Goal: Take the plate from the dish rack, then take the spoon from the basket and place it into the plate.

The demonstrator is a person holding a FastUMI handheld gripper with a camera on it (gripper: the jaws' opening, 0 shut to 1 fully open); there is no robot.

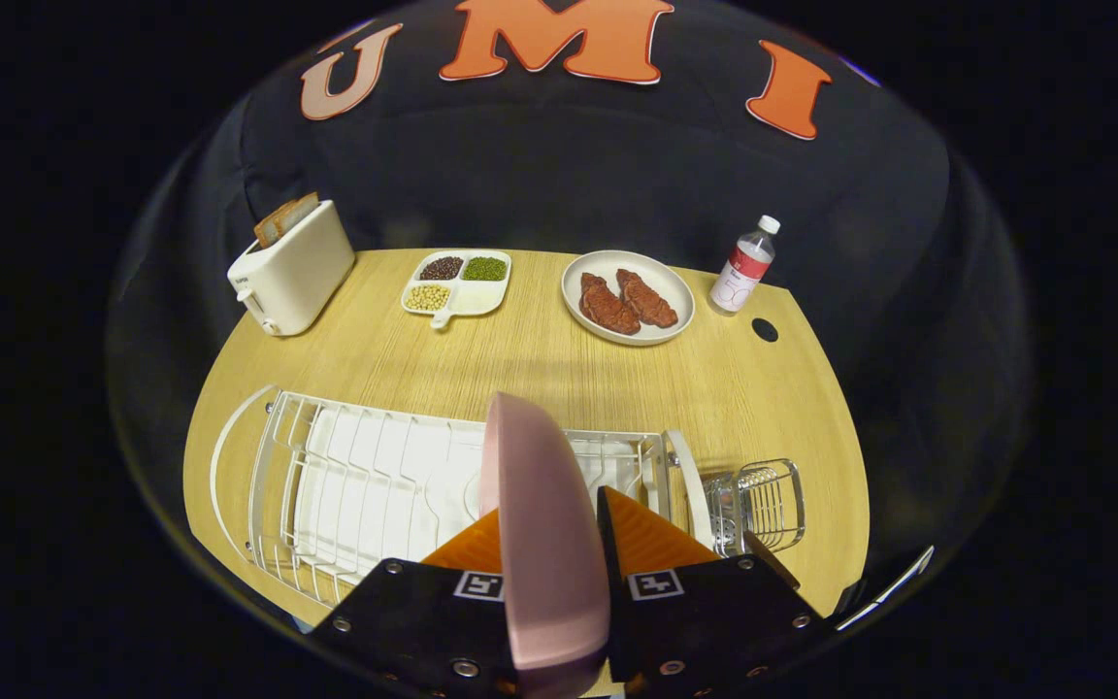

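I see even overhead light on the pale wooden table [540,369], soft shadows, fisheye bending toward 3 and 9 o'clock, slight blur low near 6

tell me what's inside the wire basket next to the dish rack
The wire basket sits just right of the dish rack. Something metallic shows in its near-left part, likely the spoon, but the wires blur it. The hand-held gripper hides the near corner while gripping the pink plate.

A mock kitchen set in a booth: a wooden surface [540,369] carries a toaster [292,267], a dish rack [365,485], a plate of meat [627,296], all against black cloth.
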